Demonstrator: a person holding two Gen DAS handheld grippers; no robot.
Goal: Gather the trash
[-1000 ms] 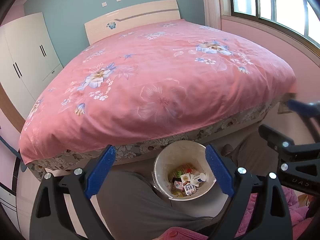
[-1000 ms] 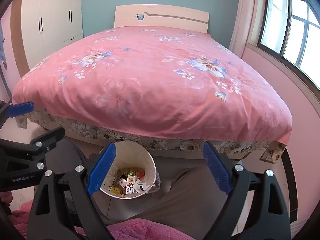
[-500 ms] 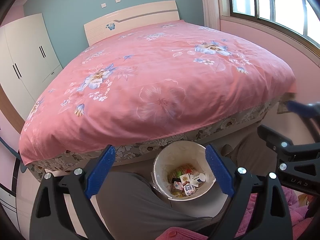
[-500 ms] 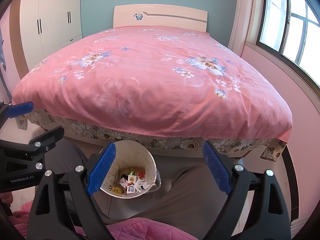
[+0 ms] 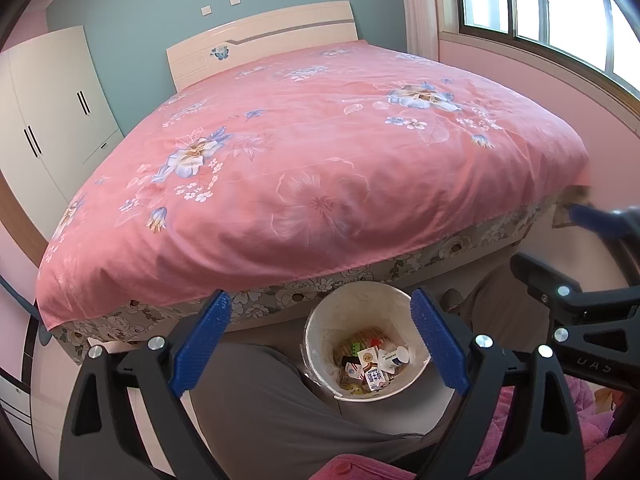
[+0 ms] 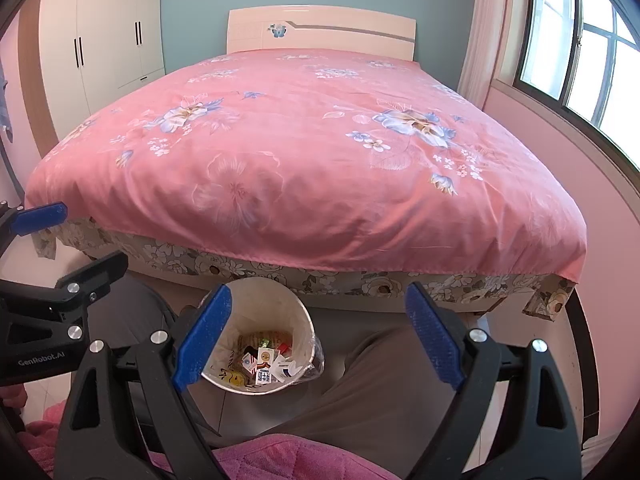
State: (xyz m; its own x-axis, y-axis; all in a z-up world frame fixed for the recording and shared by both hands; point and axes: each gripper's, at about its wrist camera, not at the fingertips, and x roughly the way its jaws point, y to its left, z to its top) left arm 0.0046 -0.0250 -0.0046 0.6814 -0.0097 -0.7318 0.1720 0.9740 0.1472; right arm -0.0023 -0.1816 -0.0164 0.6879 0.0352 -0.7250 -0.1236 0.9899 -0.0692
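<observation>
A white trash bin is standing on the floor just in front of the foot edge of a bed, between the grey-trousered legs of a person who is sitting there. The bin is lined with a clear plastic bag, and small cartons and wrappers are lying in a heap at its bottom; in the right wrist view the same trash is showing inside the bin, with the bag's loose edge bulging out on the side toward the window. The left gripper is hanging above the person's legs with its blue-padded jaws standing wide apart and nothing between them; the bin is appearing in the gap beyond them, well below. The right gripper is likewise hanging with its jaws spread wide and holding nothing, and the bin is sitting behind its left pad. Each gripper is showing at the side edge of the other's view: the right one and the left one. A pink flowered cover is lying smooth over the bed, reaching down to a floral valance along the foot edge. A white wardrobe is standing by the far left wall, and a window is letting in light on the right. Pink quilted fabric is lying across the person's lap at the bottom of both views.
</observation>
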